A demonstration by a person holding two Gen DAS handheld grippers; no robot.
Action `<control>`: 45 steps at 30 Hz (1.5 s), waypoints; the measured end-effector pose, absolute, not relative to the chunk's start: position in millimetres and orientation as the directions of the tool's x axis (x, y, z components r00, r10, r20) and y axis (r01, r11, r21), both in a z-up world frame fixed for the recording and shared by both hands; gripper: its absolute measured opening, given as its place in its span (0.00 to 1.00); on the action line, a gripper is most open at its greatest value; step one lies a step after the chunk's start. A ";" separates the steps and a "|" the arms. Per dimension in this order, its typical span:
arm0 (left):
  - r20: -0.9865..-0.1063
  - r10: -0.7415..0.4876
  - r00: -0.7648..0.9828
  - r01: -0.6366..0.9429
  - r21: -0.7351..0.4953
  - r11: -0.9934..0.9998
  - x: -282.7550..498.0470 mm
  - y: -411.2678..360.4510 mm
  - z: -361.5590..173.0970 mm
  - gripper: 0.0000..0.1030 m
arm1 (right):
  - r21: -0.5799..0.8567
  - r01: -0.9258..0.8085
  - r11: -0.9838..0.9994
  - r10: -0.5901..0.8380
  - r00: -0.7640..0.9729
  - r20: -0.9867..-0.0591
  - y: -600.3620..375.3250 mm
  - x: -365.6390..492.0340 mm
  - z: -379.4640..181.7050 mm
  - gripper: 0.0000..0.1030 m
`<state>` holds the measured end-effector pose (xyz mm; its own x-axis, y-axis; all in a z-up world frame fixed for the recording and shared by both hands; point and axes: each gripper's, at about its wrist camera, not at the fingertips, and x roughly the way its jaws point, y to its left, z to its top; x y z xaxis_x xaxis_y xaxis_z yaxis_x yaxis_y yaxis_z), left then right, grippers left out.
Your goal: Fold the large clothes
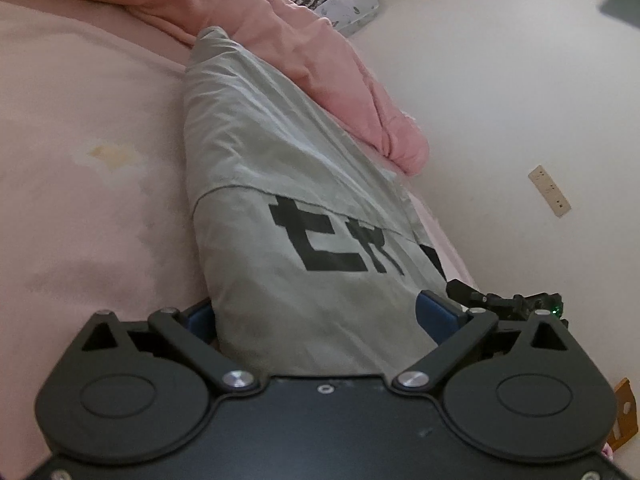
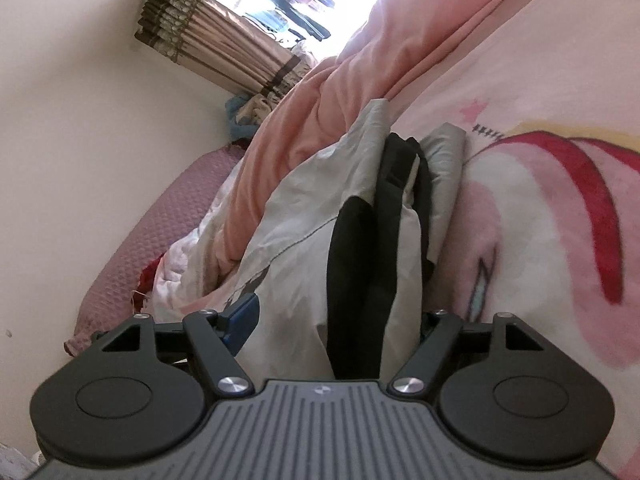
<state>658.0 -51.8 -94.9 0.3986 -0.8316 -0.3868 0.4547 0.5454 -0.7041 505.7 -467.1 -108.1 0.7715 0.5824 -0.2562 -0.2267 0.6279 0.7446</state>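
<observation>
A wide bed covered in a pale pink printed sheet [image 1: 80, 128] carries everything here, with a rumpled salmon-pink quilt [image 1: 320, 64] bunched along its far edge against the cream wall. On the sheet lies the task's thing, a grey cotton garment with black block lettering [image 1: 288, 208], already gathered into a long narrow band. Its long axis runs straight away from both tools, from their jaws toward the quilt.

In the right wrist view the same garment shows as layered grey and black folds [image 2: 352, 240], lying between the quilt and the red cartoon print on the sheet.

The left tool [image 1: 320, 316] has its jaws spread wide, the blue pads standing at either edge of the cloth; the near end of the band lies between them, and no pinch is visible. The right tool [image 2: 332, 320] is likewise spread, straddling the other near portion; its right pad is hidden by cloth.

Both tools sit at the garment's near end, so I judge the next fold would carry that end forward along the band.
</observation>
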 end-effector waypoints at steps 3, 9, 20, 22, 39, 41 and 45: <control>-0.376 -0.831 0.410 0.476 -0.689 0.547 657.1 -54.3 -97.4 0.96 | 0.731 -0.244 0.637 0.569 0.788 -0.234 -462.8 500.6 -110.5 0.85; -0.401 -0.795 0.455 0.439 -0.676 0.592 654.4 -50.0 -100.1 0.64 | 0.723 -0.192 0.664 0.528 0.804 -0.272 -459.6 500.8 -110.7 0.65; -0.399 -0.781 0.480 0.436 -0.665 0.607 648.0 -46.1 -89.2 0.30 | 0.729 -0.137 0.671 0.480 0.830 -0.285 -451.3 492.7 -93.5 0.29; -0.398 -0.779 0.484 0.441 -0.658 0.610 643.9 -45.4 -85.2 0.28 | 0.717 -0.148 0.682 0.474 0.835 -0.279 -443.4 488.4 -81.5 0.25; -0.357 -0.718 0.598 0.463 -0.577 0.673 540.9 91.2 -25.8 0.27 | 0.700 -0.280 0.657 0.542 0.821 -0.180 -317.1 444.8 -43.5 0.23; -0.354 -0.716 0.602 0.457 -0.583 0.672 534.2 103.4 -37.7 0.27 | 0.708 -0.269 0.653 0.543 0.818 -0.189 -309.5 446.4 -54.9 0.23; -0.373 -0.718 0.587 0.443 -0.595 0.671 534.1 116.7 -72.6 0.27 | 0.694 -0.230 0.682 0.528 0.812 -0.250 -299.6 454.2 -79.0 0.24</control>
<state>534.1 116.7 -72.6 0.5870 -0.7185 -0.3731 0.4429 0.6708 -0.5948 454.2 -299.6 -79.0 0.8116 0.5282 -0.2496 -0.2304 0.6820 0.6941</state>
